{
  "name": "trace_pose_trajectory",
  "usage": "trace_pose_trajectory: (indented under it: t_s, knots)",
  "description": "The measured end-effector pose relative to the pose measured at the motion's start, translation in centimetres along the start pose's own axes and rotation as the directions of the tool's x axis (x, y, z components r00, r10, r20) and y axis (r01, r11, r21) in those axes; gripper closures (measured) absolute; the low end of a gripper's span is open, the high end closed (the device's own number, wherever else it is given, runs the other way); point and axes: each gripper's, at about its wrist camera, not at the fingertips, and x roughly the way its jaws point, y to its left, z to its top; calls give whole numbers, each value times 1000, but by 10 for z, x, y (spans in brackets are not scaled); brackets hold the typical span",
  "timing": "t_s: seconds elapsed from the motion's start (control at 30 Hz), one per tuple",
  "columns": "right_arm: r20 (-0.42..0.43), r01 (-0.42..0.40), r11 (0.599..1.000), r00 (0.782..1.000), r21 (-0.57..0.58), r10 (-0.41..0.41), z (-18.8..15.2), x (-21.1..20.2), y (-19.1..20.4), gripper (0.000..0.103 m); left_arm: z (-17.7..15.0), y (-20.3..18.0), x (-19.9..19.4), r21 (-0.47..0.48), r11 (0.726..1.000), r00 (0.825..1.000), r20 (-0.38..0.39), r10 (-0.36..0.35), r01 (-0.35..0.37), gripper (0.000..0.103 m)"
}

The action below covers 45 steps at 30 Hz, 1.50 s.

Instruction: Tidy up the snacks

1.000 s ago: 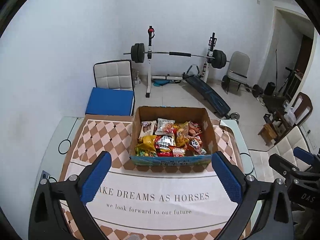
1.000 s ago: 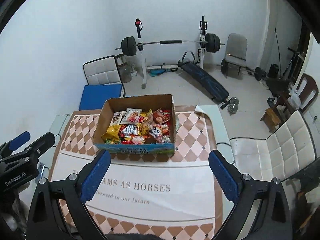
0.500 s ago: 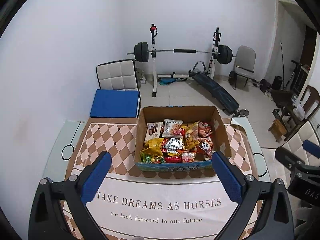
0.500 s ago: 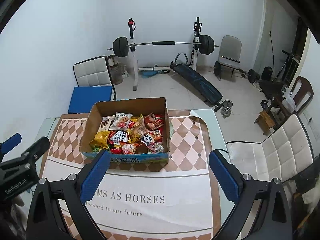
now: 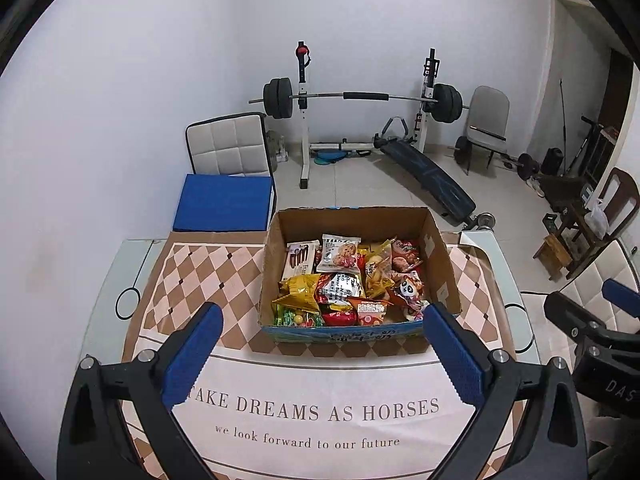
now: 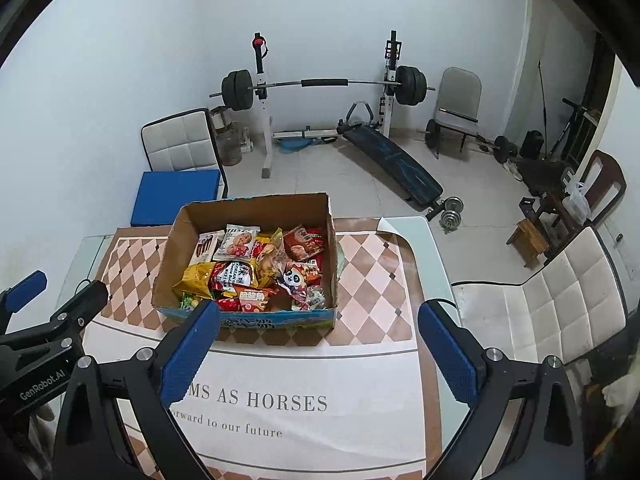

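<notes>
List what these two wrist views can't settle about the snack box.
- Lower snack layers: hidden under the top packets in both views.
- Cardboard box front print: partly covered by the right hand-held gripper finger in the right wrist view.
- Packet text: too small.

Left gripper [image 5: 322,354] with black angular frame, ribbed blue finger pads [image 5: 192,354], silver screws, white "GenRobot.AI" lettering on its side, right gripper [image 6: 316,354] built alike, partial "DAS" marking
</notes>
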Motion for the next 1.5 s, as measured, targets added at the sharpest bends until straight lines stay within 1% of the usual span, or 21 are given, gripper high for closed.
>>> trace_pose_trajectory:
  t_s: [0.27, 1.23, 1.5]
  knots:
    - [-13, 10, 1000, 1000, 18, -9, -6, 13, -1, 2, 0, 0, 3, 1, 1000, 1000, -5, 4, -4, 0]
    - [-6, 20, 1000, 1000, 17, -20, -7, 10, -3, 2, 2, -2, 4, 0, 1000, 1000, 3, 2, -2, 0]
    - [-5, 17, 1000, 1000, 15, -17, -6, 8, -4, 2, 6, -9, -4, -3, 1000, 1000, 17, -3, 3, 0]
